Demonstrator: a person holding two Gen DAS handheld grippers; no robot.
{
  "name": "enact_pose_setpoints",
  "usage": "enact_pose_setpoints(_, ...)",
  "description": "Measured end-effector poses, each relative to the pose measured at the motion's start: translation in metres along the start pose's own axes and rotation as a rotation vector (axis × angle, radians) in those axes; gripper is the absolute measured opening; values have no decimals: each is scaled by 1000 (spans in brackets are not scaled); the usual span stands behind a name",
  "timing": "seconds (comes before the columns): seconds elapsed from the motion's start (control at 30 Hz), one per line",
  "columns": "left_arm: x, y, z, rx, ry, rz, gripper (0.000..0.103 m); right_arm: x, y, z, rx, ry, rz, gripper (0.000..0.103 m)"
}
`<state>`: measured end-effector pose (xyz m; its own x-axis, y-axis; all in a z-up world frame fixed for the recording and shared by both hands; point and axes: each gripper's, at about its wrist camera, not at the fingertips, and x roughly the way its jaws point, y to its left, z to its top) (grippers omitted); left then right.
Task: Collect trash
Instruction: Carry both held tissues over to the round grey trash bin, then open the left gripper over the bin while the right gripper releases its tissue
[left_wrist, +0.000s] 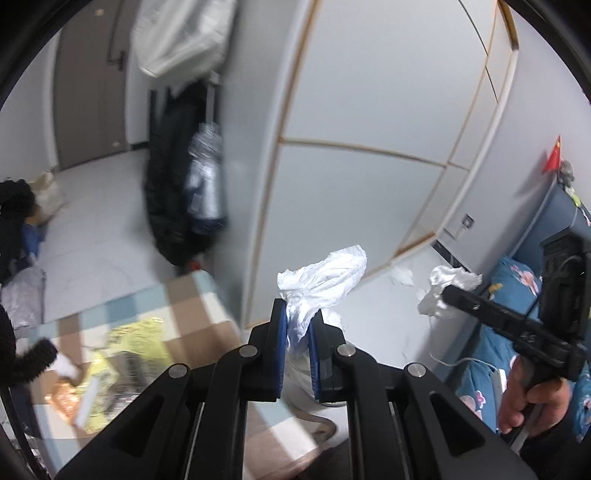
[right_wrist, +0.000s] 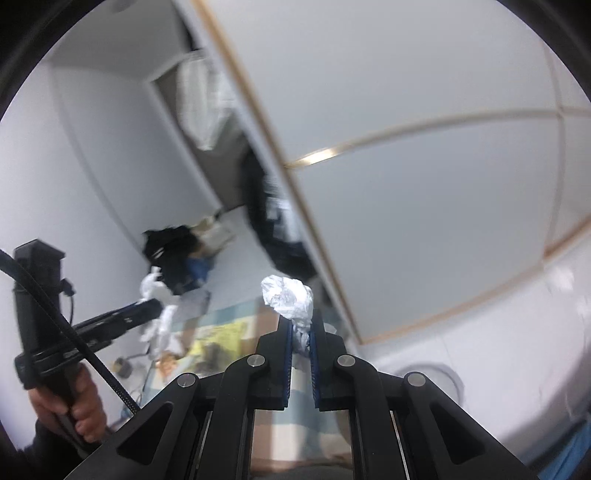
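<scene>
I have both claws loaded and raised off the floor. My left claw (left_wrist: 298, 321) is pinching a crumpled white paper tissue (left_wrist: 321, 280), which sticks out past the blue pads (left_wrist: 281, 332); my right claw (right_wrist: 302, 332) is clamped on a second crumpled white tissue wad (right_wrist: 288, 295), most of it bunched above the tips. In the left wrist view the right claw hangs off to the side with its wad, close to a white sliding wardrobe door (left_wrist: 369, 110). Below lies a checked brown, blue and cream mat (left_wrist: 192, 295) with a yellow foil wrapper (left_wrist: 125, 343) on it. I judge this the carrying step: both pieces are picked up and need a bin. I can't make one out for certain, so next I must find it and release over it.
</scene>
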<state>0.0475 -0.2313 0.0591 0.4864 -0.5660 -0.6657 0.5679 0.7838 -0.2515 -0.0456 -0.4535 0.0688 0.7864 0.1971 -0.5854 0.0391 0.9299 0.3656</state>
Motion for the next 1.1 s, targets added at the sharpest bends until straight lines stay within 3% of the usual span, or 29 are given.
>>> enact_pose_setpoints(0.2,60,-19,0,-10,115,-66,7,24,-65,-21,100,30,-97,8)
enact_pose_setpoints(0.6,174,-56,-14,10,393,-146,7,87,-171,-76,293,164,-158,8)
enact_pose_setpoints(0.77,222,-68,-31,21,515,-155,7,121,-204,-101,379,236,-167,8)
enact_pose_setpoints(1.1,260,-60,-52,-13,623,-135,7,176,-236,-134,476,343,-137,8)
